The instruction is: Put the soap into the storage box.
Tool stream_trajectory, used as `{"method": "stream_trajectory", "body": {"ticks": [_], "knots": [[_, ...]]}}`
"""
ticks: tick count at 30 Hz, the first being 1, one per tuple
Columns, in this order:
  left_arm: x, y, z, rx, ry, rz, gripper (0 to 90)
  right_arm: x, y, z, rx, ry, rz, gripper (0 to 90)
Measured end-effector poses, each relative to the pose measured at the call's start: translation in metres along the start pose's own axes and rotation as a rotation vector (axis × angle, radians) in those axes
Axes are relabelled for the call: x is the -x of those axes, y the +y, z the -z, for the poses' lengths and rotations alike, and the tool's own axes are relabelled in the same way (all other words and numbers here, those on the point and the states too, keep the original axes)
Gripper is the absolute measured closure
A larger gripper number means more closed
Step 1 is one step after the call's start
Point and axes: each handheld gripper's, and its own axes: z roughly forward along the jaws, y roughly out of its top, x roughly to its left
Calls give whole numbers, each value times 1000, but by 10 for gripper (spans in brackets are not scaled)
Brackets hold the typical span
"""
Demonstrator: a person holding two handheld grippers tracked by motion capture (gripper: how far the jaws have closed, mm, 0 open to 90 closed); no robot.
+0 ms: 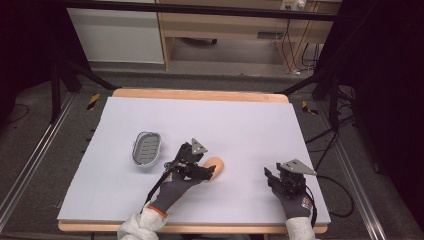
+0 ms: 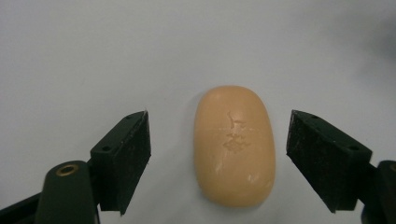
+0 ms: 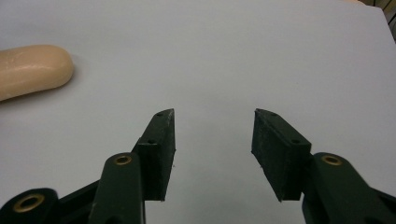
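Observation:
A peach-coloured oval bar of soap (image 1: 216,165) lies flat on the white table cover, a little right of centre near the front. My left gripper (image 1: 206,171) hovers over it, held by a gloved hand. In the left gripper view the soap (image 2: 235,144) lies between the spread jaws of the left gripper (image 2: 218,114), with bare cover showing on both sides of it, so neither pad touches it. My right gripper (image 1: 270,176) rests near the front right, open with nothing in it. In the right gripper view, the right gripper (image 3: 214,112) points across the cover and the soap (image 3: 32,67) lies far left.
A grey slotted soap dish (image 1: 147,148) sits on the cover to the left of the soap, with nothing in it. The white cover (image 1: 225,120) spans the wooden table, whose edges show at the back and front. Dark stands and cables ring the table.

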Motion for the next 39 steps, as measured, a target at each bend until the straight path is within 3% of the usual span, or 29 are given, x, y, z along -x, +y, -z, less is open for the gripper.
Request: {"method": "stream_trajectory", "body": {"ticks": [23, 39], "knots": [[10, 1, -26, -87, -6, -15, 169, 1, 0, 0, -16, 18, -16, 521], [9, 1, -41, -145, -13, -13, 193, 1, 0, -2, -33, 35, -22, 547]]}}
